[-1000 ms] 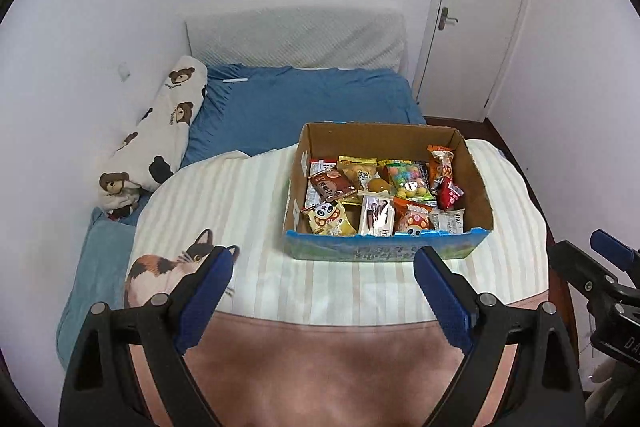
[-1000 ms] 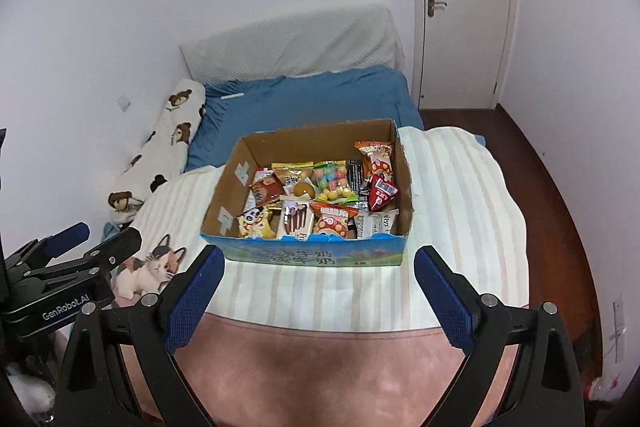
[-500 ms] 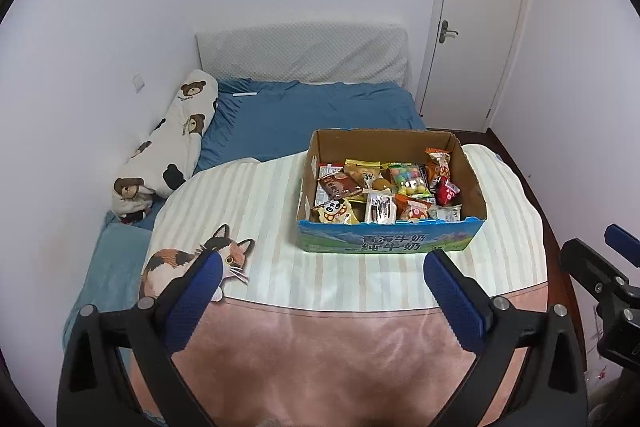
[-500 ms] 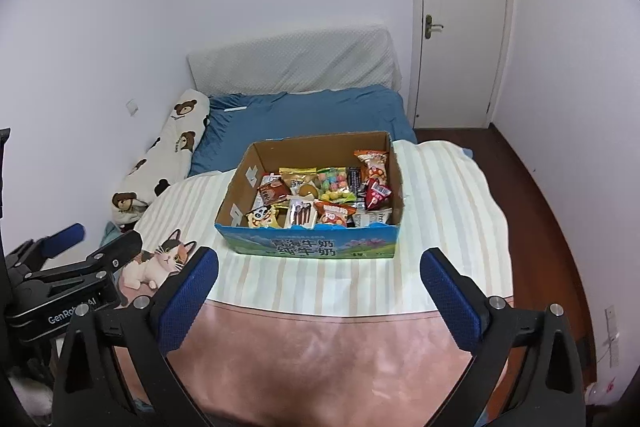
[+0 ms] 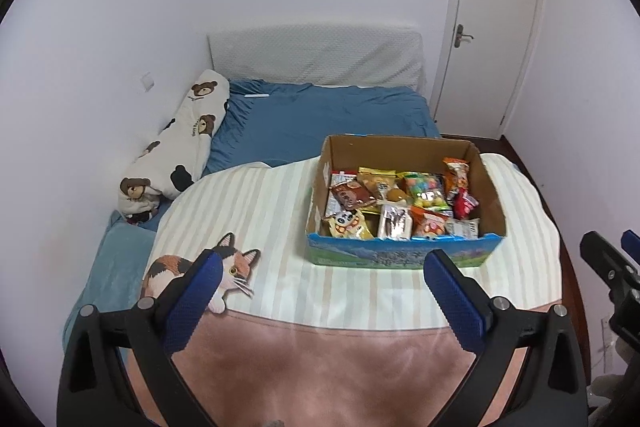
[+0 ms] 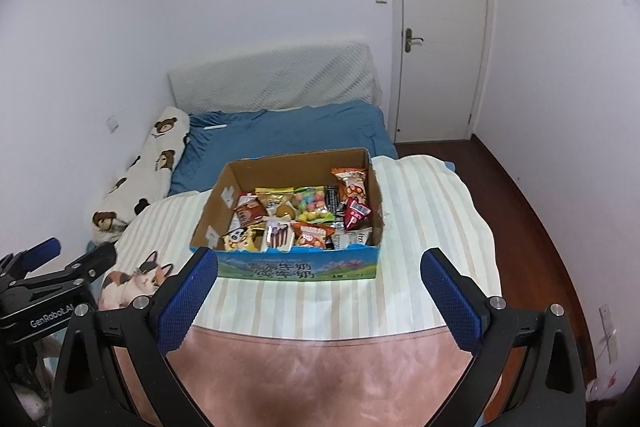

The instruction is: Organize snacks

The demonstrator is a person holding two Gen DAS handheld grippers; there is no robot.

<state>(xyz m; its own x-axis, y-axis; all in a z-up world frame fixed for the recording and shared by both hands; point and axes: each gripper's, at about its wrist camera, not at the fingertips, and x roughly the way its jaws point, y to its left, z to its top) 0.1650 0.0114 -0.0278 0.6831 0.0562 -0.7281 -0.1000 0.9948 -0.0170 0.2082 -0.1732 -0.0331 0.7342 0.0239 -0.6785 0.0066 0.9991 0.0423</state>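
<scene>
An open cardboard box point(image 5: 402, 259) with a blue printed front stands on the striped blanket; it also shows in the right wrist view point(image 6: 298, 269). Inside lie several snack packets point(image 5: 400, 203), also seen in the right wrist view point(image 6: 304, 215), among them a candy bag, a panda packet and a red packet. My left gripper point(image 5: 322, 277) is open and empty, well short of the box. My right gripper point(image 6: 320, 277) is open and empty, also short of the box. Each gripper shows at the edge of the other's view.
The striped blanket with a cat print point(image 5: 224, 263) covers a round surface with a pink near part point(image 5: 320, 367). Behind is a blue bed point(image 5: 320, 115) with a bear-print pillow point(image 5: 176, 147). A white door point(image 6: 440, 27) and wooden floor point(image 6: 532, 211) are at right.
Both grippers have pulled back and risen from the box, which now looks smaller and farther. More of the room shows. Both stay open.
</scene>
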